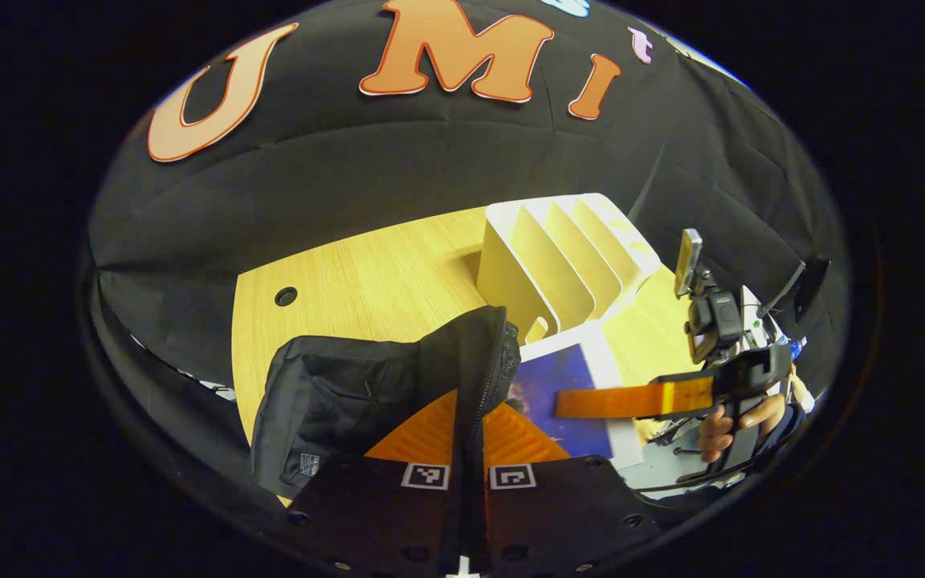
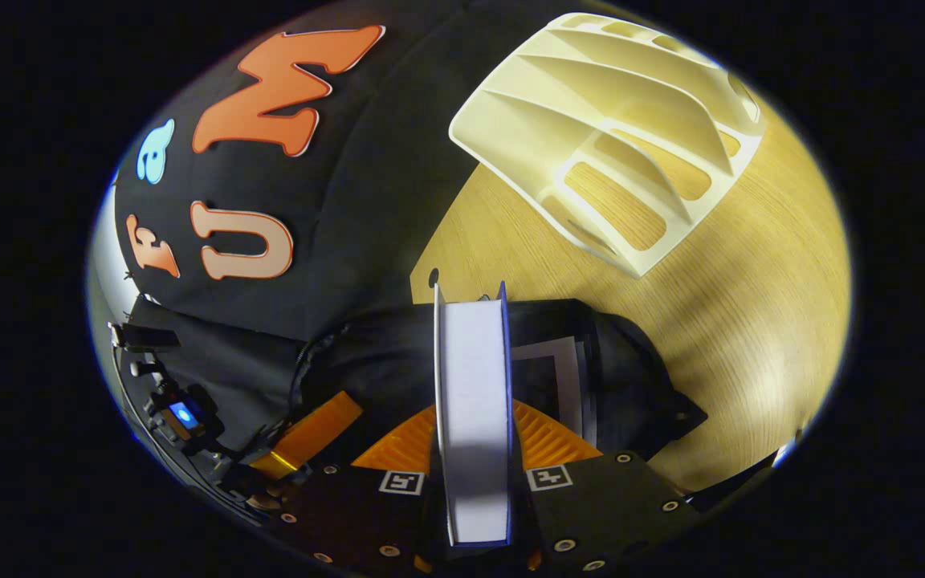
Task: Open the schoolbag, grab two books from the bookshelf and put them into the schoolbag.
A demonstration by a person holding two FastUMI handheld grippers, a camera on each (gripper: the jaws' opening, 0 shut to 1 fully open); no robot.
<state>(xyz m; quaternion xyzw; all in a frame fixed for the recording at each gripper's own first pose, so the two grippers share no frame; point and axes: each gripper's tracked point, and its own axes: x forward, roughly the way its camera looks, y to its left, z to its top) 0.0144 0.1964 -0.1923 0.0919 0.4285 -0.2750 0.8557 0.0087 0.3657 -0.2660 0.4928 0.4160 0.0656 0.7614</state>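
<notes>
Schoolbag [image 1: 326,401] lies on the wooden table [image 1: 366,281], dark and slumped. The left tongs [image 1: 469,433] are clamped on the raised flap [image 1: 482,353] along its zipper edge, both fingers pressing the fabric between them and holding the mouth up.

The right tongs [image 2: 474,449] are clamped on a white-paged book [image 2: 474,401], gripped edge-on with its pages facing the camera. Just beyond its far end sits the bag's opening [image 2: 559,377], where something pale and flat, possibly another book, already lies inside. In the left gripper view the right tongs [image 1: 631,400] show to the right of the flap, held by a hand [image 1: 739,425], with a blue and white cover [image 1: 567,385] between them and the flap.

The cream bookshelf [image 2: 615,136] stands beyond the bag, well apart from both tongs, its slots looking bare.

Judging from this, the book is about to go into the bag. The main risk is that its leading corner catches on the zipper edge or on the pale thing inside, which would push the soft bag along the table or twist the book in the grip. If the flap slipped from the left tongs, the mouth would sag shut.
</notes>
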